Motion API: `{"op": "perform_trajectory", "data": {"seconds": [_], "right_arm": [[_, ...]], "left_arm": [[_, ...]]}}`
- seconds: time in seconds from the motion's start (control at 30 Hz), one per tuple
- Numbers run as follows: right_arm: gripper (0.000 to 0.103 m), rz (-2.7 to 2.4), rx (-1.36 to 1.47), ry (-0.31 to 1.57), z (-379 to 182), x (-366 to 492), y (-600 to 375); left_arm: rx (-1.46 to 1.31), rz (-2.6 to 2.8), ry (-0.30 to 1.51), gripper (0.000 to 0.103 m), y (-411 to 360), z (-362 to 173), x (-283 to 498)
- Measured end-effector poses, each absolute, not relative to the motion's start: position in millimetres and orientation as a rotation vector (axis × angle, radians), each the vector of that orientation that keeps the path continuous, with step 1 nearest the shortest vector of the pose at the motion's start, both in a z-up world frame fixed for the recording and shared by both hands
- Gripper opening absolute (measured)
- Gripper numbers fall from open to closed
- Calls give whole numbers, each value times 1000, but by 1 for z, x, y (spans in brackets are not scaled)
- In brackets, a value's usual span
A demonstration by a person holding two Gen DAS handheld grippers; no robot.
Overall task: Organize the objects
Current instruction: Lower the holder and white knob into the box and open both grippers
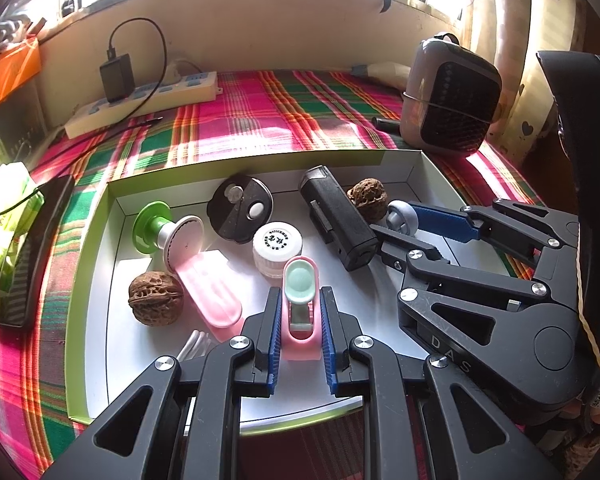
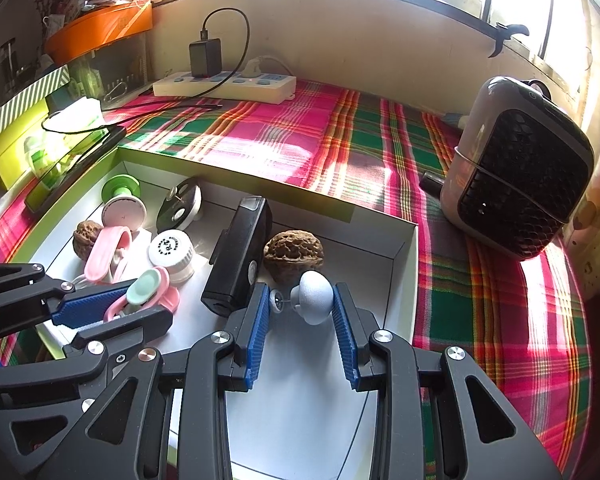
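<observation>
Inside the shallow white cardboard box with green rim [image 1: 88, 264] on the plaid-clothed desk [image 1: 260, 120], going left to right: a brown wrinkled walnut [image 1: 155, 298], then the left tool [image 1: 300, 300], its blue pads clamped on a pink plastic clip with a mint-green oval cap [image 1: 300, 288]. Further right, beside a black rectangular case [image 2: 240, 256], the right tool [image 2: 300, 300] grips a grey mushroom-shaped knob [image 2: 314, 296].

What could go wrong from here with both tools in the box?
1. Left tool flanks the pink clip, which abuts the white jar; lifting may drag the jar.
2. Right tool holds the grey knob near its fingertips; it may slip.
3. The tools sit close together; they may collide.
</observation>
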State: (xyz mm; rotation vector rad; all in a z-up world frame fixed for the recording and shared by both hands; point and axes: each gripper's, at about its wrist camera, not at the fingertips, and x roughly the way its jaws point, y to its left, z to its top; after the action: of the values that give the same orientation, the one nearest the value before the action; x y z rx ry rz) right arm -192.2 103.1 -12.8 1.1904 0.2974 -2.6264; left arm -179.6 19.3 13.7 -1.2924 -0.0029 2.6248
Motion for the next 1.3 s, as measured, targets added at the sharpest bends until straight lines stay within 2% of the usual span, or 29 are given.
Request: {"op": "perform_trajectory", "data": {"seconds": [0.77,0.97,1.17,1.3], "right_arm": [[37,-2617,1181,303,-11,-190,101],[37,-2621,1177,303,-11,-188,101],[47,-2641,1159,307,-7,-184,101],[48,-2642,1164,297,-7,-182,102]], "left_arm": [[-1297,2631,3,16,19,15,-180],[-1301,2641,3,21,17,14,-177],[-1307,2650,-11,24,14,15,-175],[-1301,2655,-8,24,14,17,-173]]}}
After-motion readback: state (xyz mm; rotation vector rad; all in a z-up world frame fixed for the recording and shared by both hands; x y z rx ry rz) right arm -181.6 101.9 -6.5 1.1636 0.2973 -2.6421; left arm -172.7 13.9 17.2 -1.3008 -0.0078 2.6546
